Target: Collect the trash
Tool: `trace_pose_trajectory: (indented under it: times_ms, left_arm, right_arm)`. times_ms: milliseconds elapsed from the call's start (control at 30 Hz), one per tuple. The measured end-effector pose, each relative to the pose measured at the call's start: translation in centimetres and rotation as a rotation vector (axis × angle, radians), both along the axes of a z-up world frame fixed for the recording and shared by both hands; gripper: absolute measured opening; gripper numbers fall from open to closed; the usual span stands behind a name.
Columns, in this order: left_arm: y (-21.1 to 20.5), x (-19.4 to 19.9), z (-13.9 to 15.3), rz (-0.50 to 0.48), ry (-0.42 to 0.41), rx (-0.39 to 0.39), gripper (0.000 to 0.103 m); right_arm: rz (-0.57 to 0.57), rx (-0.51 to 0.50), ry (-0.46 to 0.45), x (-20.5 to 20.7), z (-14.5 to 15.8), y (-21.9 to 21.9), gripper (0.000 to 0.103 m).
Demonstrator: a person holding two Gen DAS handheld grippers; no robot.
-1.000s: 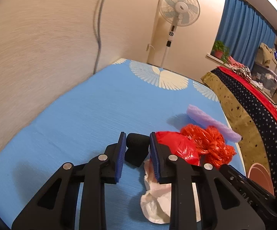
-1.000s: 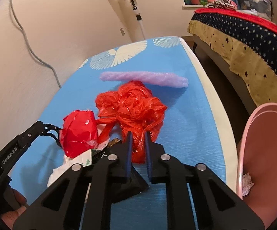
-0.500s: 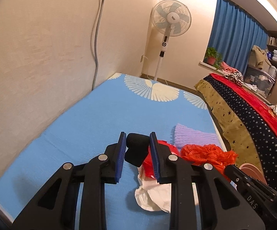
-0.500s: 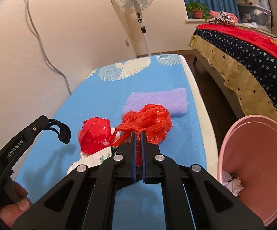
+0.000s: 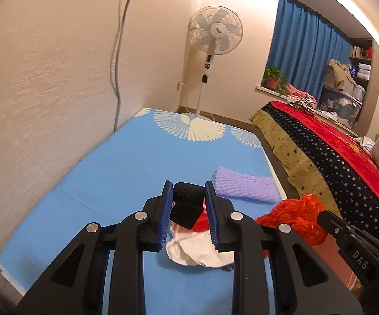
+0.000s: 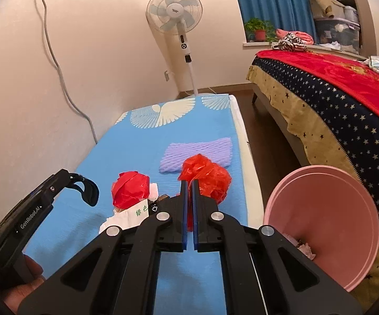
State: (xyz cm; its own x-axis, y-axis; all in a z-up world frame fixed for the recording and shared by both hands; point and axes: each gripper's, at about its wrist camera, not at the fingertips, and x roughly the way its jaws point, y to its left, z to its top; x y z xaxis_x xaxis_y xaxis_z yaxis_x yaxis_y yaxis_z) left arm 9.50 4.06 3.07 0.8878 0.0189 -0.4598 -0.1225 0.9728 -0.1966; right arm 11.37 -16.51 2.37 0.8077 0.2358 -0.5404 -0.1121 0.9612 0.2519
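A crumpled red plastic bag point(image 6: 207, 176) hangs above the blue mat point(image 6: 142, 144), a strand of it pinched in my shut right gripper point(image 6: 189, 183). In the left wrist view this bag point(image 5: 297, 215) shows at the right. My left gripper point(image 5: 188, 199) is shut on a black strap-like piece point(image 5: 186, 207), seen from the side point(image 6: 87, 189) in the right wrist view. Under it on the mat point(image 5: 137, 170) lies a red ball-shaped bag point(image 6: 131, 191) on a white bag point(image 5: 197, 249). A purple foam net point(image 6: 197, 155) lies further back, also seen from the left wrist point(image 5: 244, 189).
A pink bin point(image 6: 323, 210) with crumpled paper inside stands on the floor right of the mat. A bed with a starred blanket point(image 6: 333, 110) runs along the right. A standing fan point(image 6: 175, 13) and a wall cable point(image 6: 58, 73) are behind the mat.
My right jaws closed on the red bag and lifted it off the mat, uncovering the purple net. Both grippers rose and drew back. The left gripper kept the black piece.
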Motion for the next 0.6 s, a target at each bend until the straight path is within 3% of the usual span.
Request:
trace_pose_trajectory:
  times_ms: [600]
  left_arm:
    - [-1.0, -2.6, 1.2, -0.058, -0.013, -0.01, 0.025]
  right_arm:
    - [-0.013, 0.027, 0.004, -2.6, 0.3, -1.9, 0.002]
